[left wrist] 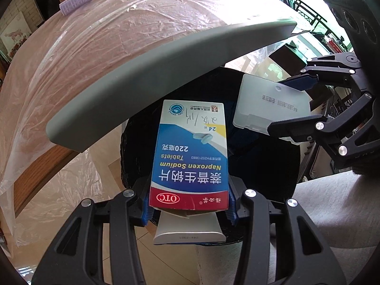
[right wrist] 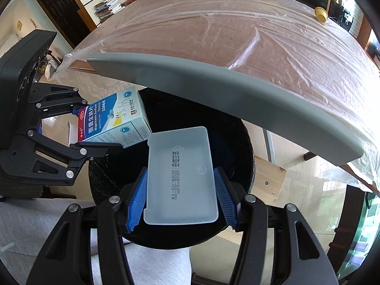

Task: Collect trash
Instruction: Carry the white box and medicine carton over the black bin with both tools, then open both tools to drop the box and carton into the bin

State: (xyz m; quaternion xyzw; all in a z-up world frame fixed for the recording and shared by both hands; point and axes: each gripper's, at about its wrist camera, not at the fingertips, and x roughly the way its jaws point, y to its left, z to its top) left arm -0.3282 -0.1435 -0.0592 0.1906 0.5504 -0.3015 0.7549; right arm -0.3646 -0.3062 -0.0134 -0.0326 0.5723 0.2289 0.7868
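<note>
Black-bin-bound, both tilted steeply down: left gripper (left wrist: pixel 188 207) clamps medicine box (left wrist: pixel 190 152), right gripper (right wrist: pixel 181 199) clamps frosted tray (right wrist: pixel 180 175).

The left gripper (left wrist: pixel 189 207) clamps a blue-and-white cardboard medicine box (left wrist: pixel 190 156) above a black round bin (left wrist: pixel 273 166); at right, the right gripper (left wrist: pixel 288 105) grips a frosted plastic lid (left wrist: pixel 268 102).

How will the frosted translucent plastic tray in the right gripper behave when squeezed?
The frosted translucent plastic tray looks thin-walled, so probably light and slightly flexible. Its smooth sides may slip, though the ribbed blue pads of the right gripper should help.
</note>
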